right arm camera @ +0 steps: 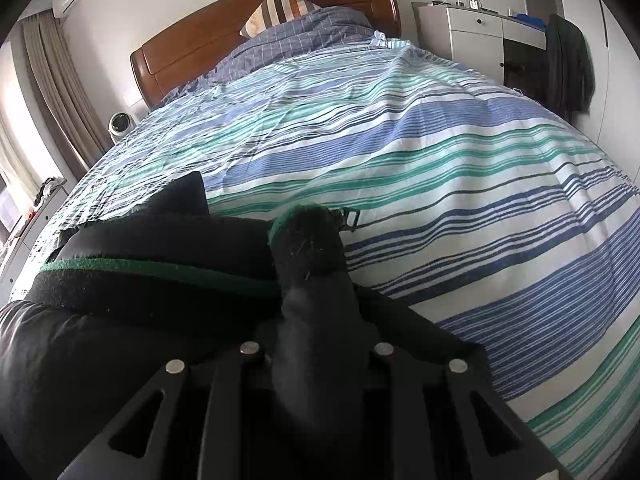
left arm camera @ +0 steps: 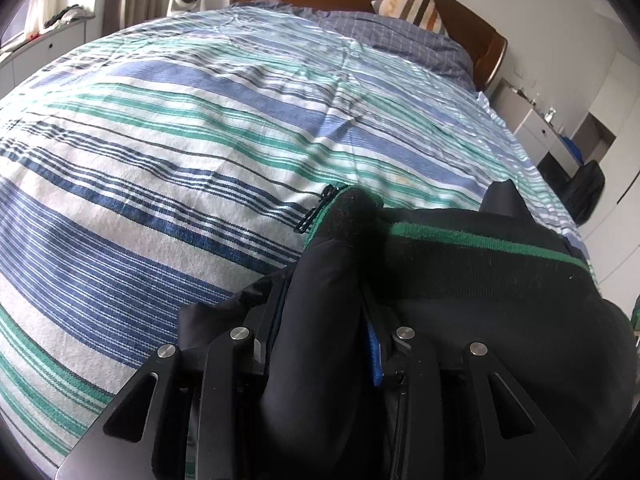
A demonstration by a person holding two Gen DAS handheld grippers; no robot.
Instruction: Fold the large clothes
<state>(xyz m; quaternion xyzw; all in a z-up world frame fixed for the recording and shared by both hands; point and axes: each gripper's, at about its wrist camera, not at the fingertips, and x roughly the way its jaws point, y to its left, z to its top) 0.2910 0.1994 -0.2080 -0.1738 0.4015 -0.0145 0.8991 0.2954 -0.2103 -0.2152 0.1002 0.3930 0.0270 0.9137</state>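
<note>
Striped bedding in blue, green and white (left arm camera: 168, 128) covers the bed that fills both wrist views, with a wooden headboard (right arm camera: 264, 20) and a striped pillow (left arm camera: 416, 10) at the far end. On it, right under the tools, lies the black jacket (left arm camera: 500, 276), its ribbed band edged with a green stripe (right arm camera: 160, 266) running across between the two grippers. The left gripper (left arm camera: 324, 312) has a bunched fold of the black cloth between its jaws, and the zipper pull (left arm camera: 316, 208) lies just ahead of its tips on the sheet; the fingers look closed on the fabric, though the cloth hides the pads. The right gripper (right arm camera: 316, 320) is likewise clamped on a gathered fold at the opposite end of the band, the garment trailing to its left. To do this step well, I would keep both pinches firm and level with each other, draw the band taut enough that the green stripe runs straight, then carry both corners forward together so the fold lands square rather than skewed. The thick wad in the left jaws looks likeliest to slip, so slow, even movement would help.
</note>
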